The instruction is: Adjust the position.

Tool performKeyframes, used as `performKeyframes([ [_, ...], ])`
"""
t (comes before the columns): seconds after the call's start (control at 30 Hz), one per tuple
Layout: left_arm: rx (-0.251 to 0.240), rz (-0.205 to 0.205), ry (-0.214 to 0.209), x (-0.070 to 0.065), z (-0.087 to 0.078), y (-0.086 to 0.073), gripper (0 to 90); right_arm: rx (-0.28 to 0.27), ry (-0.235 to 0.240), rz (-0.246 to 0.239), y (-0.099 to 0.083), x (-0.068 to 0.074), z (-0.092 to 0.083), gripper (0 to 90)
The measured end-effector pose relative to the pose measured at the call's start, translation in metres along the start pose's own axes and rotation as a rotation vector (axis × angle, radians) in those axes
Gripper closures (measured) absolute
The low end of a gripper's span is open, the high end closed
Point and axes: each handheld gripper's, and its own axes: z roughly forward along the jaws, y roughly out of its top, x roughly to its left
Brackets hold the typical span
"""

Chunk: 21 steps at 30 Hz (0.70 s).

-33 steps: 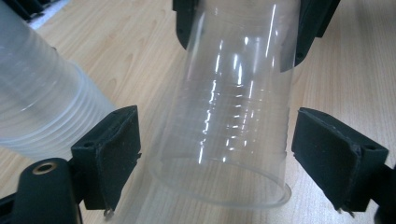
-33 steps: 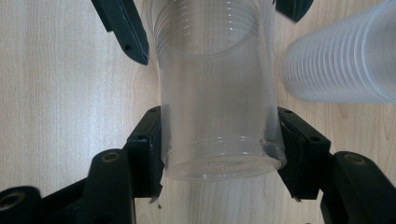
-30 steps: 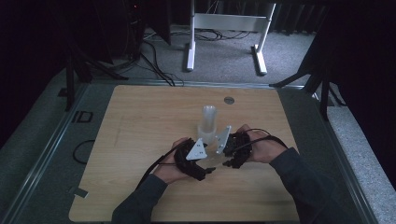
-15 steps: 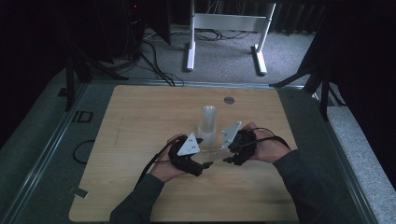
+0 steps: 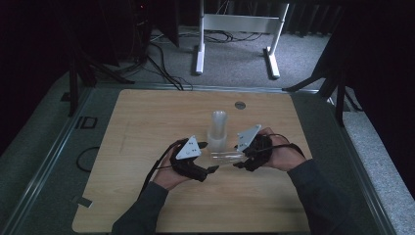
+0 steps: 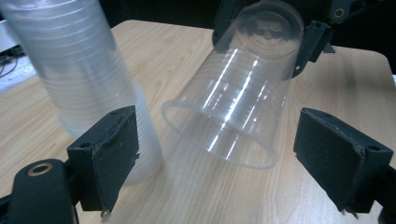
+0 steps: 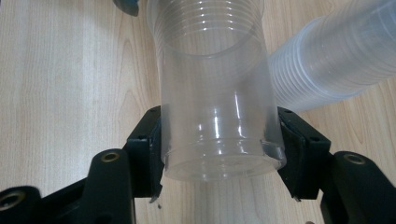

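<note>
Dim room, dark curtains and cable runs behind, white frame legs (image 5: 235, 34) at the back; light wood table (image 5: 147, 127) with a small round grey disc (image 5: 240, 105) near the far edge. Stack of clear cups (image 5: 218, 129) stands mouth-down mid-table, upper part hard to separate from the wood in the high view. Single clear cup (image 5: 226, 157) lies roughly level just in front of the stack, between the two grippers; barely readable from above, just glints. Right gripper (image 7: 219, 154) clamps it at the base end, both pads pressed on the cup wall, mouth pointing away toward the left gripper (image 5: 213, 169). Left gripper view: its own jaws stand wide apart, nothing between the pads; cup mouth (image 6: 219, 140) faces the camera a little beyond the fingertips, not touching them. Cannot tell whether the cup's lower rim rests on the table or hangs just above. Stack sits just beside the left pad (image 6: 112, 154), its top cut off by the frame edge. Both hands partly hidden under the grey plates; forearms cut off at bottom.
</note>
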Motion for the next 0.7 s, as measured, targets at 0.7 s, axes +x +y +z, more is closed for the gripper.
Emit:
performKeyframes([
  [0.7, -0.031, -0.076, 0.001, 0.010, -0.009, -0.013, 15.2, -0.142, -0.013, 0.058, -0.009, -0.004, -0.006, 41.1],
])
